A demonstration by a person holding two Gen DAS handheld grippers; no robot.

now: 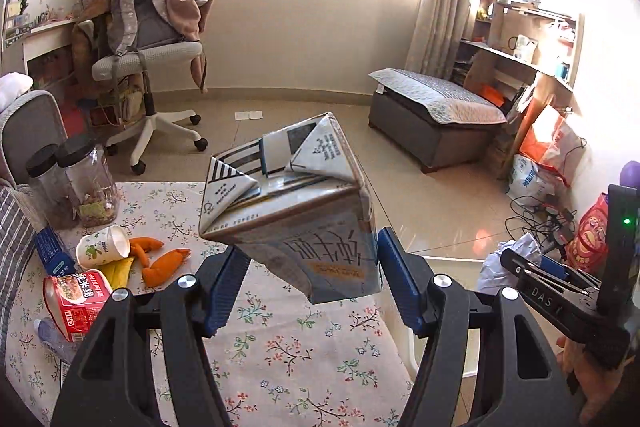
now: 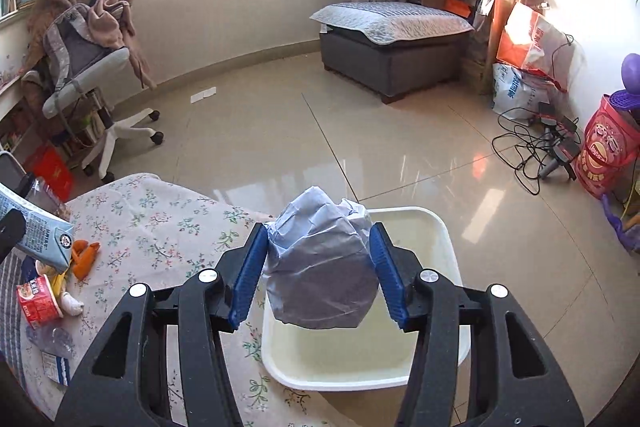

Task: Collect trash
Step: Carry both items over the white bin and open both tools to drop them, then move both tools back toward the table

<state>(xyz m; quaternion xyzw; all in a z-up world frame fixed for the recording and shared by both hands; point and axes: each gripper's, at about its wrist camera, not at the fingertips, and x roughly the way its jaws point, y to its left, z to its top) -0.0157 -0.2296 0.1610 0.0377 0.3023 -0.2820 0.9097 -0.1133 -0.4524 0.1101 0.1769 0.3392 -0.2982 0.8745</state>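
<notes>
Above floral tablecloth (image 1: 280,359): milk carton (image 1: 296,211) pinched in left gripper (image 1: 310,283), tilted, top flaps folded, printed characters upside down. Over white bin (image 2: 448,247) at table edge: crumpled pale paper wad (image 2: 320,267) clamped between right gripper (image 2: 318,271) blue pads. Carton bottom hidden behind pads; bin interior partly covered by wad.

Bin (image 2: 448,239) floor half behind paper wad (image 2: 320,267); milk carton (image 2: 40,231) cut by left edge.
</notes>
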